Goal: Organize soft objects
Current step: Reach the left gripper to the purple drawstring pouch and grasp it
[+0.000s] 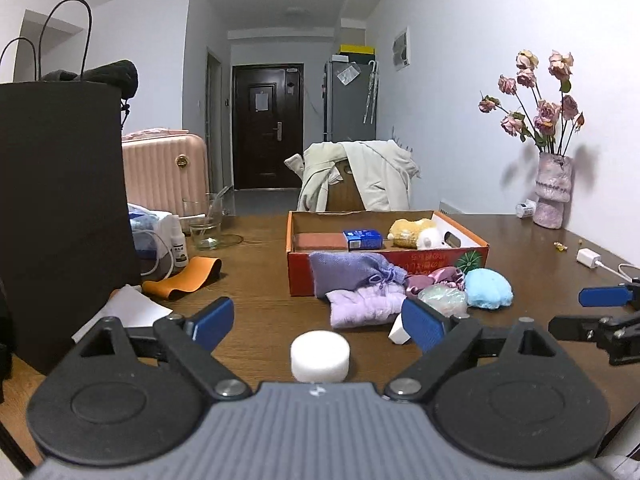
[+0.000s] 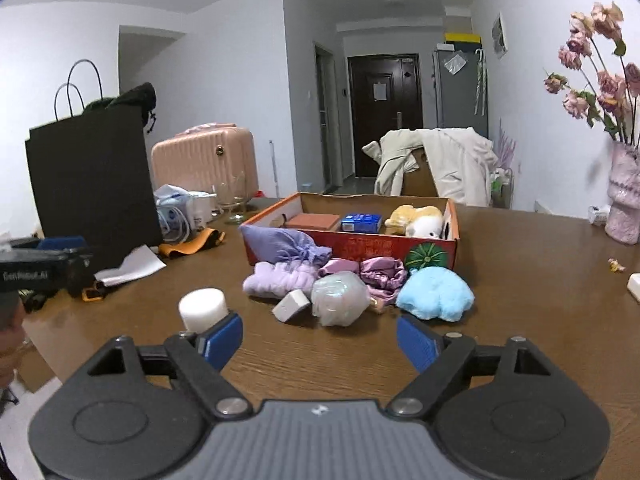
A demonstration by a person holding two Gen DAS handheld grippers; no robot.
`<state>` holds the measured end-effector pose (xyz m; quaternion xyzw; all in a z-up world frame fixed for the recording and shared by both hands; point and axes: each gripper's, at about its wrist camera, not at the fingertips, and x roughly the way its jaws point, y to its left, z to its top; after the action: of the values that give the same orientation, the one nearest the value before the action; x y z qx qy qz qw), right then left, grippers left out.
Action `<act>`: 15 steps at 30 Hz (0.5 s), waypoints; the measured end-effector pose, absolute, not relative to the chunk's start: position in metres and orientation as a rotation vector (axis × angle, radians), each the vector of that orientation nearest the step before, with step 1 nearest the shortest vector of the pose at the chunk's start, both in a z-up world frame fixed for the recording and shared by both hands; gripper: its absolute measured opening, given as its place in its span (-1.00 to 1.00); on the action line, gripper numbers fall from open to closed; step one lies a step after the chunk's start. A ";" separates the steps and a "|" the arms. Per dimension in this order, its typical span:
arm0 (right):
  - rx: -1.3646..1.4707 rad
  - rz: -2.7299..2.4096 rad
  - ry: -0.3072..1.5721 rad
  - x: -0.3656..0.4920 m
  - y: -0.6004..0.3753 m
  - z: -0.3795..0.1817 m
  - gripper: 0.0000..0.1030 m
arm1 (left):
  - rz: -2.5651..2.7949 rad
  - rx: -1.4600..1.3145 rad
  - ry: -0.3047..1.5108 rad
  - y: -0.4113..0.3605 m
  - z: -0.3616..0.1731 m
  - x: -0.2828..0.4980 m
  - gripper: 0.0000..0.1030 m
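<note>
An orange cardboard box [image 1: 476, 246] [image 2: 455, 224] stands mid-table, holding a yellow plush toy [image 1: 408, 232] [image 2: 416, 216], a blue packet [image 1: 363, 239] and a brown block [image 1: 320, 241]. In front of it lie a purple drawstring pouch [image 1: 348, 270] [image 2: 280, 244], a lilac fluffy cloth [image 1: 366, 308] [image 2: 276, 280], a pink satin piece [image 2: 380, 274], a pale netted ball [image 2: 340, 298], a blue plush [image 1: 488, 288] [image 2: 436, 294] and a small white wedge [image 2: 291, 306]. A white foam cylinder [image 1: 320, 355] [image 2: 203, 308] sits between the fingers of my open left gripper [image 1: 318, 324], untouched. My right gripper [image 2: 320, 338] is open and empty, short of the pile.
A tall black paper bag [image 1: 60, 208] stands at the left, with an orange strap [image 1: 184, 278], white paper [image 1: 128, 312], a small bottle and a glass [image 1: 206, 224] near it. A vase of dried roses [image 1: 554, 188] and a white charger [image 1: 589, 258] are on the right.
</note>
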<state>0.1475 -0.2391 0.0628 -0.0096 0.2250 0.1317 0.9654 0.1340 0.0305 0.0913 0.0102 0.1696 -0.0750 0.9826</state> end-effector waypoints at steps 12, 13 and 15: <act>0.003 0.257 0.467 0.173 -0.238 0.057 0.63 | -0.156 0.005 0.385 0.029 0.080 0.156 0.79; 0.003 0.256 0.473 0.178 -0.237 0.056 0.62 | -0.158 0.003 0.392 0.029 0.078 0.161 0.79; 0.007 0.260 0.483 0.189 -0.235 0.053 0.61 | -0.162 -0.003 0.404 0.028 0.075 0.172 0.78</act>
<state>0.1886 -0.2355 0.0533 0.0034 0.2386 0.1285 0.9626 0.1717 0.0285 0.0755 -0.0015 0.2003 -0.0804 0.9764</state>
